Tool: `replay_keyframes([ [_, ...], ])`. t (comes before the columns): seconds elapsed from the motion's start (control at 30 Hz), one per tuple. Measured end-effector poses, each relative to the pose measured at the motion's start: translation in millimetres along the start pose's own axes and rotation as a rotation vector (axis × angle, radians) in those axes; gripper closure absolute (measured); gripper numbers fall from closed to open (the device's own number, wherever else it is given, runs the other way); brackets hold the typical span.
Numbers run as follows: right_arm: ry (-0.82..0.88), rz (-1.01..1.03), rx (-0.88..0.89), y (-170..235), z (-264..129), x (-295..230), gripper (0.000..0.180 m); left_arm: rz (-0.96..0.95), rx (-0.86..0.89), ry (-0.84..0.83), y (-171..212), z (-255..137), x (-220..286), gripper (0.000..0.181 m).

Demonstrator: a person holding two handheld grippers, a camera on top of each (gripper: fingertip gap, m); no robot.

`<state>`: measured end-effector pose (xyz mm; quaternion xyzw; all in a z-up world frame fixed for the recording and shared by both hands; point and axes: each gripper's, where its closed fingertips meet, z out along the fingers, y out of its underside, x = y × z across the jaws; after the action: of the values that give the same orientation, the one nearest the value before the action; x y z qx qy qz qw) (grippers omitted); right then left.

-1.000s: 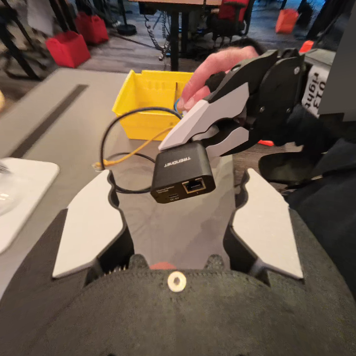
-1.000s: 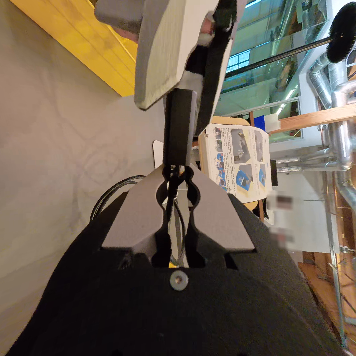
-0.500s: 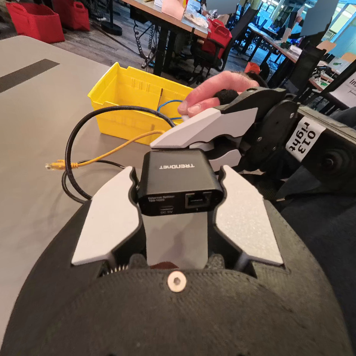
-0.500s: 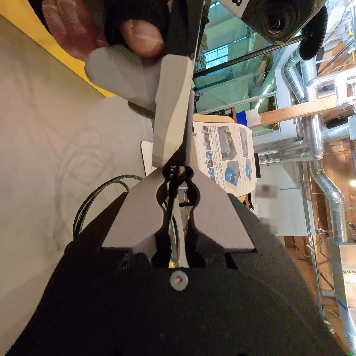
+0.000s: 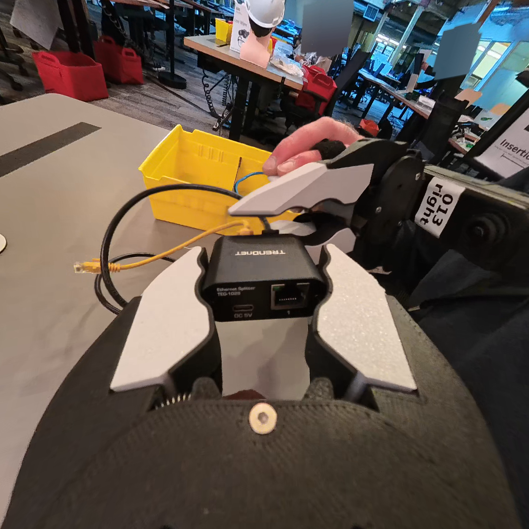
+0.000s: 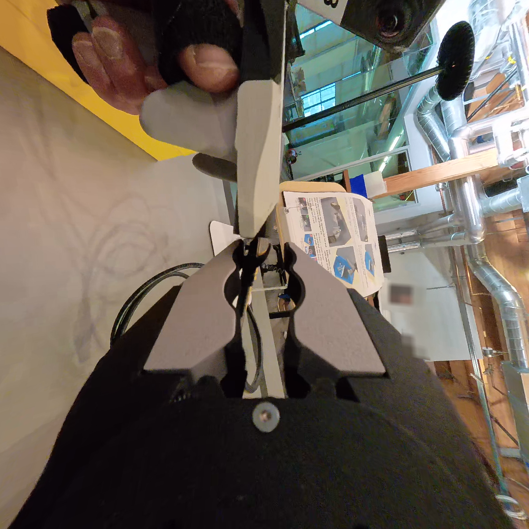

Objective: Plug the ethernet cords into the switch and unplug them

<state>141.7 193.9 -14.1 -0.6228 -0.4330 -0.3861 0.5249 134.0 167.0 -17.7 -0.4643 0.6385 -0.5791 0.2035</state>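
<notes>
The black switch [image 5: 257,272] is held off the grey table [image 5: 57,200] between my left gripper's [image 5: 263,252] fingers, which press on its two sides. Its front port faces the camera and holds no plug. A yellow cord [image 5: 160,254] and a black cord [image 5: 106,246] are plugged into its far side. The yellow cord's other plug [image 5: 83,267] lies loose on the table. My right gripper [image 5: 263,221] sits just behind the switch with its jaws slightly apart around the black cord's plug. In the right wrist view the right gripper [image 6: 263,246] is parted and the black cord [image 6: 246,274] runs between its fingers.
A yellow bin [image 5: 200,171] with a blue cord [image 5: 243,180] inside stands on the table behind the switch. A printed instruction sheet [image 6: 329,234] stands on the left side of the table. Red bins [image 5: 71,74] and other work tables stand beyond the table's edge. The grippers are tip to tip, or close to it.
My left gripper moved up to the switch and closed on its sides. My right gripper, which was shut on the black cord at the switch, has parted its jaws.
</notes>
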Motion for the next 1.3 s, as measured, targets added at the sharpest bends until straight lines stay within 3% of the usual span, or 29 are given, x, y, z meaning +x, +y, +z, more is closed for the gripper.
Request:
replay_keyframes([
  [0.07,-0.008,0.047,0.017,2,-4,3,0.149,-0.022,0.028,0.005,-2,-2,-2,0.107],
  [0.27,-0.066,0.12,0.113,-4,-19,1,0.16,-0.057,0.064,0.022,-5,-3,-3,0.107],
  [0.73,-0.082,-0.007,0.11,-15,-6,-6,0.166,-0.106,0.096,0.033,-6,-6,-7,0.107],
  [1.3,-0.229,-0.028,0.07,-13,-8,-15,0.17,-0.13,0.091,0.043,-2,-2,-8,0.107],
])
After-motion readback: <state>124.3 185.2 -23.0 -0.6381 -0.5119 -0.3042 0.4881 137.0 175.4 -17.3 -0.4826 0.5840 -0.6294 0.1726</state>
